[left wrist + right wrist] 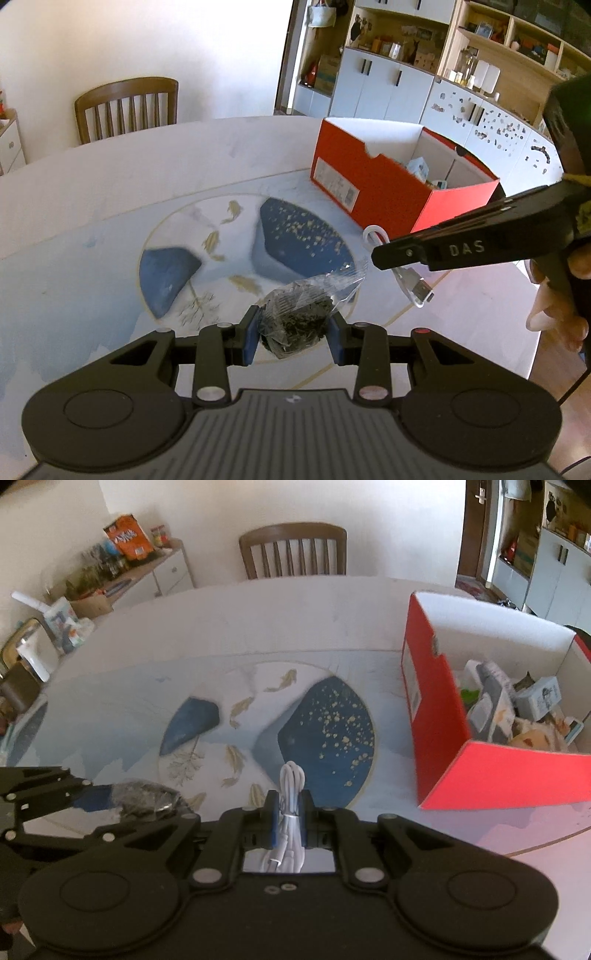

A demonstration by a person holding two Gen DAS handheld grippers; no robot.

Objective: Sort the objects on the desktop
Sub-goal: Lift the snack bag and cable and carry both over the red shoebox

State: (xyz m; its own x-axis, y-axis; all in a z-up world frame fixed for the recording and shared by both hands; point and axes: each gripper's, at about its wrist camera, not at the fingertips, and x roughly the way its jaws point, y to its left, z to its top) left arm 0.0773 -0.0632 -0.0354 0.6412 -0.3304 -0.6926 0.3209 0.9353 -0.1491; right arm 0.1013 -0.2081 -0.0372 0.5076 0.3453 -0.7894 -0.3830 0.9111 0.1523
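Observation:
My left gripper is shut on a clear plastic bag of dark dried leaves, held above the table. The bag also shows in the right wrist view, between the left gripper's blue pads. My right gripper is shut on a coiled white USB cable. In the left wrist view the right gripper comes in from the right, with the cable's loop above it and its plug hanging below. A red cardboard box with several items inside stands at the right.
The table has a blue-and-white printed mat with a fish pattern. A wooden chair stands at the far side. A side cabinet with clutter is at the left, shelves and cupboards behind the box.

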